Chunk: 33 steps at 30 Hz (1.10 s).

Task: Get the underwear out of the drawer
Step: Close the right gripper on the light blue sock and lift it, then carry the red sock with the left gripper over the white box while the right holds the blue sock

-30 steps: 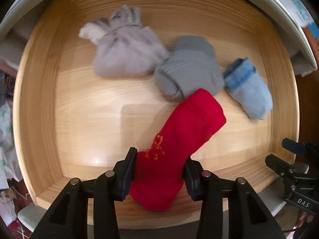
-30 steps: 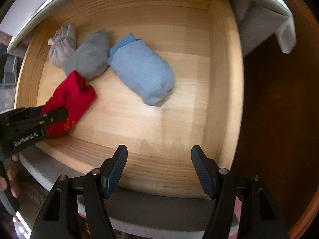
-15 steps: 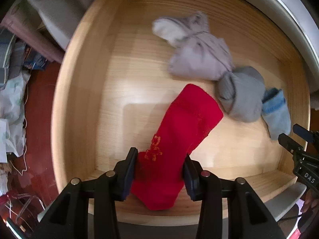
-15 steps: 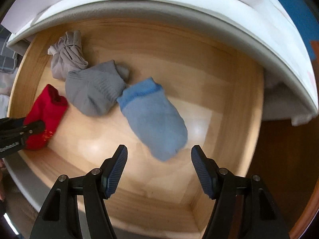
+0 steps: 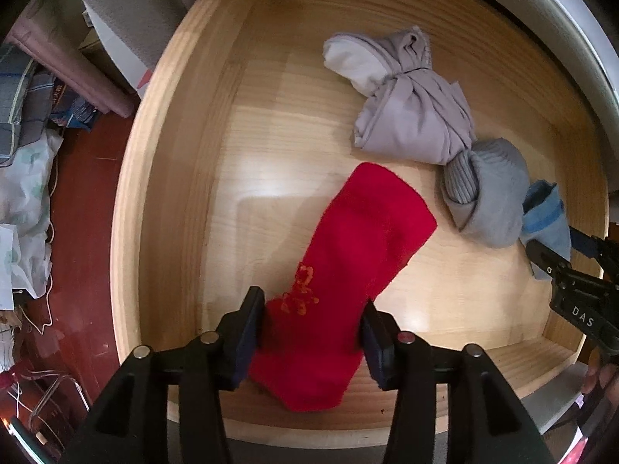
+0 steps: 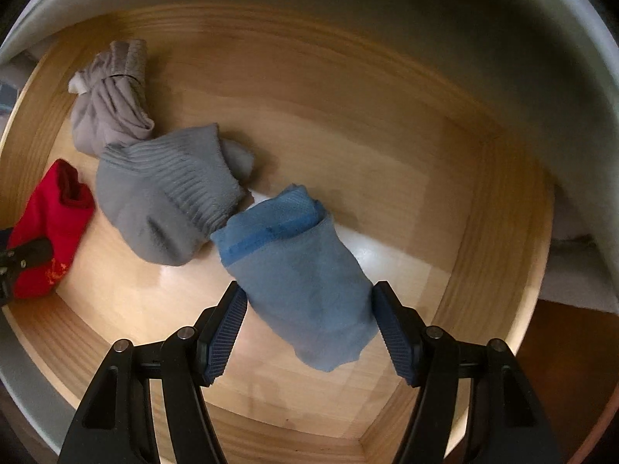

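Presently the left tool (image 5: pixel 311 323), jaws just easing apart around the red sock (image 5: pixel 348 270), risks dropping it into the wooden drawer (image 5: pixel 174 193), while the right tool (image 6: pixel 309 324) straddles the blue sock (image 6: pixel 305 282) unclamped, and the grey underwear (image 5: pixel 410 116) lies untouched at the back.

**Left jaws loosen on the red sock, right gripper arrives at the blue one**

Your left gripper (image 5: pixel 311 323) has just been opening its jaws; the red sock (image 5: pixel 348 270) is still between them, but now a small gap shows beside the pads. Your right gripper (image 6: pixel 309 326) is now lower and further inside the drawer (image 6: pixel 503 232). One second ago only bare wood lay between its jaws; now the blue sock (image 6: pixel 305 282) lies between them, with its toe end near both pads.
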Each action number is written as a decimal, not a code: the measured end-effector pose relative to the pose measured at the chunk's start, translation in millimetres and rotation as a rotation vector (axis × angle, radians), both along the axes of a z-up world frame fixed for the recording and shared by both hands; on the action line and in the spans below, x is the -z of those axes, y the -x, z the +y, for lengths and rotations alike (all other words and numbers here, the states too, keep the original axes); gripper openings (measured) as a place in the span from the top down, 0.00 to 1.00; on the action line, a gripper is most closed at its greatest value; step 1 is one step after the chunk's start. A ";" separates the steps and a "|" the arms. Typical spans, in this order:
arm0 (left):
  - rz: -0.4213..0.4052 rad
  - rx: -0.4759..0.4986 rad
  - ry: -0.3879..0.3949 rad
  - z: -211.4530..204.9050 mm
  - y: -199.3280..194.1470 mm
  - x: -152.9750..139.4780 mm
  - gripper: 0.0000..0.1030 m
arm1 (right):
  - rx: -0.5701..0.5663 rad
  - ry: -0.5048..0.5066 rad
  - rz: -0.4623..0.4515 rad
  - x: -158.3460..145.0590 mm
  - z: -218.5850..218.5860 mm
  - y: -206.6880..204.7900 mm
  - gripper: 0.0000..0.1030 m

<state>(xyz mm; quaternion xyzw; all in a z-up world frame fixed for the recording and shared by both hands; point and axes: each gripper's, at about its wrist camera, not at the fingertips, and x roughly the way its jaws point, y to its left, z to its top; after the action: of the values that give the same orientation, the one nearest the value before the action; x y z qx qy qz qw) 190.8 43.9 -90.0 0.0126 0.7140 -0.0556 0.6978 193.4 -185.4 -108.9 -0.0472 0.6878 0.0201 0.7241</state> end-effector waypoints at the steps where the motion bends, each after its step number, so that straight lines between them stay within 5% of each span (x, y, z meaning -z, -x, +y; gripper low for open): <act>1: 0.004 0.002 -0.001 -3.9 0.3 -1.2 0.47 | 0.010 -0.008 -0.001 2.1 -1.7 -0.5 0.39; 11: 0.047 0.061 -0.036 -18.2 -3.3 9.4 0.41 | 0.026 -0.020 0.050 -0.3 -11.0 18.3 0.49; 24: 0.065 0.035 -0.021 -10.8 -2.3 23.0 0.42 | 0.179 -0.058 0.267 12.5 -37.9 62.6 0.51; 33: 0.048 0.029 -0.025 -10.9 1.3 22.9 0.43 | 0.171 -0.017 0.301 15.2 -38.1 86.7 0.54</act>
<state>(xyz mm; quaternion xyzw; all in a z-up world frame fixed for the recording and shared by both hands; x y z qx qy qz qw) 189.5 33.0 -112.9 0.0305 0.7310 -0.0572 0.6793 106.7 -223.6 -124.2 0.0212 0.7899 -0.0287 0.6122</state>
